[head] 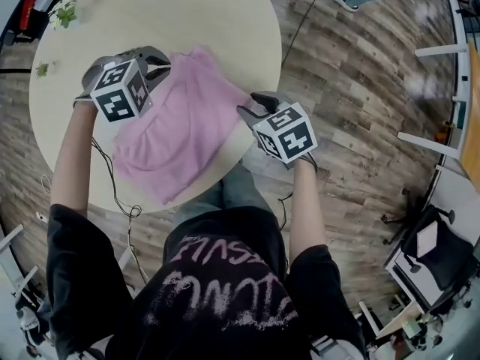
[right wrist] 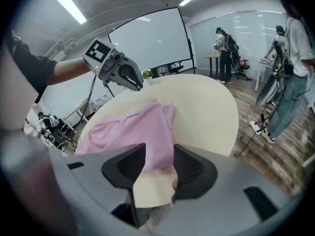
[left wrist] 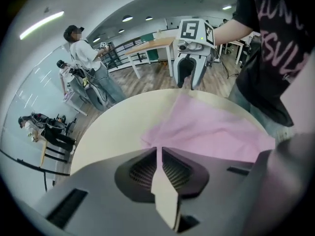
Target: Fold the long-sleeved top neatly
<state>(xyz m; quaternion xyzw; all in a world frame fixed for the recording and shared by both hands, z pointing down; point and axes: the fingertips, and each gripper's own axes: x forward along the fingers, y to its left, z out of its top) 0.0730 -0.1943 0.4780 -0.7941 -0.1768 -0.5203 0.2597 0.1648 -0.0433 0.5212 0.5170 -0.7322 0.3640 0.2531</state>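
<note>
- Head view: a pink long-sleeved top (head: 184, 118) lies rumpled on a round table (head: 187, 13) of pale cream, toward the table's lower-right edge, at left of centre in the frame.
- The left gripper (head: 156, 64) sits at the garment's upper-left edge. The right gripper (head: 255, 105) is at its right edge, where the table rim curves away.
- A person in a black printed T-shirt (head: 225, 283) fills the bottom of the frame, bare forearms reaching up to both tools. A small potted plant (head: 64, 12) stands at the table's upper left, and a wood floor (head: 352, 88) spreads to the right.
- Left gripper view: the left gripper (left wrist: 158, 149) has its jaws drawn together at the tips, with only a wedge of table showing behind them. The top (left wrist: 221, 129) starts just beyond, spreading to centre right. The right gripper (left wrist: 189, 82) stands at top centre, jaws parted.
- Right gripper view: the right gripper (right wrist: 160, 154) has its jaws held apart, with the garment's near edge and bare table in the gap. The top (right wrist: 133, 127) stretches to centre left, toward the left gripper (right wrist: 129, 77) at upper left.
- Bystanders (right wrist: 224, 48) stand at upper right.
</note>
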